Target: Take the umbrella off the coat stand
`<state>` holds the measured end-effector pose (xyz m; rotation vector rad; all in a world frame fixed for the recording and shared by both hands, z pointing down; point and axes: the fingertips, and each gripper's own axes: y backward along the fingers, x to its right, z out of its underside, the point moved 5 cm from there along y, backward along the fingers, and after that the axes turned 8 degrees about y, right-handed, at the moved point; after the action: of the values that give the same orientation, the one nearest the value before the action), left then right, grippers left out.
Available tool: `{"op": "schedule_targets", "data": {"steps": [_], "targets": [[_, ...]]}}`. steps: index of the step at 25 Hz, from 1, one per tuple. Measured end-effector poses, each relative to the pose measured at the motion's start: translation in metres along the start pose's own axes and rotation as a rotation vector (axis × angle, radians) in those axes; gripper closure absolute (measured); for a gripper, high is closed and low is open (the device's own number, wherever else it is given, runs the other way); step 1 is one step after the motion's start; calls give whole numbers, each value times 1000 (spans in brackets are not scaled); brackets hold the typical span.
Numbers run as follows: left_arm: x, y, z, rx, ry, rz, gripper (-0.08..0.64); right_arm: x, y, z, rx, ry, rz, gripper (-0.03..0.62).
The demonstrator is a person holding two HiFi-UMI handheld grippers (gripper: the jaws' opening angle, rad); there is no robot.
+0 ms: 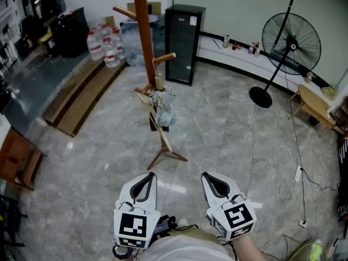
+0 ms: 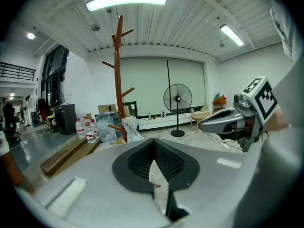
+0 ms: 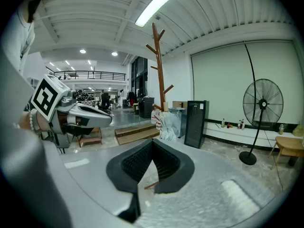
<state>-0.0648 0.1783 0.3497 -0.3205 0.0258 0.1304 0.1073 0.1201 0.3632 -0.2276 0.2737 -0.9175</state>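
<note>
A tall wooden coat stand [image 1: 144, 37] rises from the grey tiled floor ahead of me. A pale, bundled umbrella [image 1: 163, 109] hangs low on it, near its splayed legs. Both grippers are held close to my body, well short of the stand. The left gripper [image 1: 145, 179] is shut with nothing in it, and the right gripper [image 1: 212, 179] beside it is shut and empty too. The left gripper view shows the stand [image 2: 118, 80] and umbrella [image 2: 129, 128] far beyond its jaws [image 2: 154, 146]. The right gripper view shows the same stand [image 3: 160, 75] and umbrella [image 3: 166, 125] past its jaws [image 3: 153, 144].
A black cabinet [image 1: 184, 43] stands just right of the stand. Water bottles [image 1: 103, 47] and wooden planks [image 1: 81, 94] lie to the left. A pedestal fan [image 1: 288, 42], a small wooden table [image 1: 318, 105] and a power strip with cables [image 1: 298, 174] are at the right. A wooden chair [image 1: 19, 159] sits at the near left.
</note>
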Motion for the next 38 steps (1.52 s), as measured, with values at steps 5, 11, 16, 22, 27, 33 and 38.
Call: {"op": "schedule_targets", "data": {"steps": [5, 11, 16, 22, 27, 33, 38], "targets": [[2, -1, 1, 1, 0, 1, 548, 1, 1, 2, 6, -2, -1, 600], [5, 2, 2, 1, 5, 4, 548, -1, 5, 1, 15, -1, -11, 600], [11, 5, 2, 21, 25, 23, 549, -2, 10, -4, 64, -34, -24, 598], [18, 7, -2, 49, 61, 57, 529, -2, 14, -4, 88, -47, -27, 592], [26, 9, -8, 68, 84, 90, 440, 0, 20, -8, 105, -43, -45, 484], [33, 8, -12, 64, 78, 60, 439, 8, 26, 0, 109, -53, -56, 483], [44, 6, -8, 64, 77, 39, 439, 16, 35, 4, 111, -50, -72, 483]]}}
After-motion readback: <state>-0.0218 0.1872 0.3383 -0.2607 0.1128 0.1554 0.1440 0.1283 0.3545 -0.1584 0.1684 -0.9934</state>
